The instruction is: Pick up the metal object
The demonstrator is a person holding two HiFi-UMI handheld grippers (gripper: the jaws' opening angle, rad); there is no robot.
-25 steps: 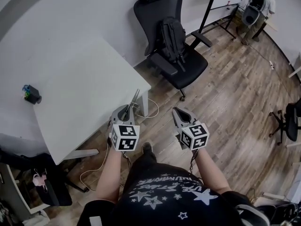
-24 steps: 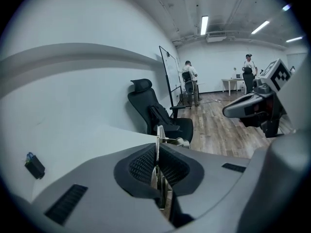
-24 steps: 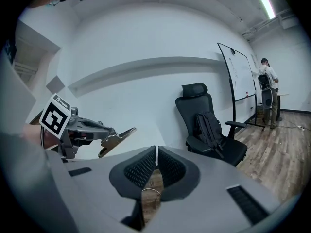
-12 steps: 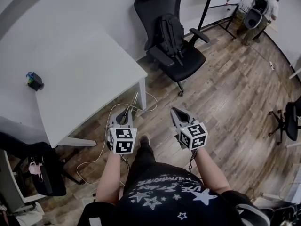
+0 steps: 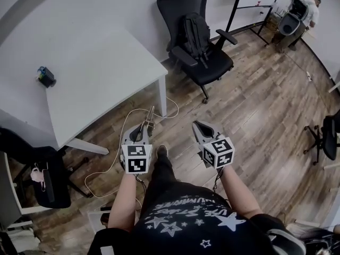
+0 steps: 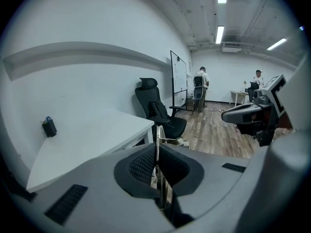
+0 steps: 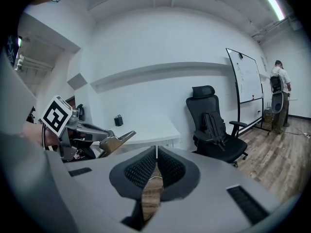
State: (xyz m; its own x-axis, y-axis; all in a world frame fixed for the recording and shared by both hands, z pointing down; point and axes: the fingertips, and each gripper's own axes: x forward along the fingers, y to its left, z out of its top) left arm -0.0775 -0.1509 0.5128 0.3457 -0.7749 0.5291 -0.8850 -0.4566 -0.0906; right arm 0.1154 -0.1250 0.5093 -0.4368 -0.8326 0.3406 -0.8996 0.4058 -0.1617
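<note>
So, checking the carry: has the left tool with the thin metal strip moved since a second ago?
Yes. The left tool has backed away from the white table: its thin metal strip overlapped its edge before; now wooden floor shows between.

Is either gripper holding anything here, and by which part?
The left tongs grip the metal object by its near end; the rest sticks out past the tips. The right tongs are shut, empty.

The left gripper [image 5: 142, 132], with the metal strip [image 5: 150, 116], and the right gripper [image 5: 199, 126] now hang over floor [image 5: 255, 116], clear of the table [image 5: 101, 78] corner, which sits higher in the frame.
</note>
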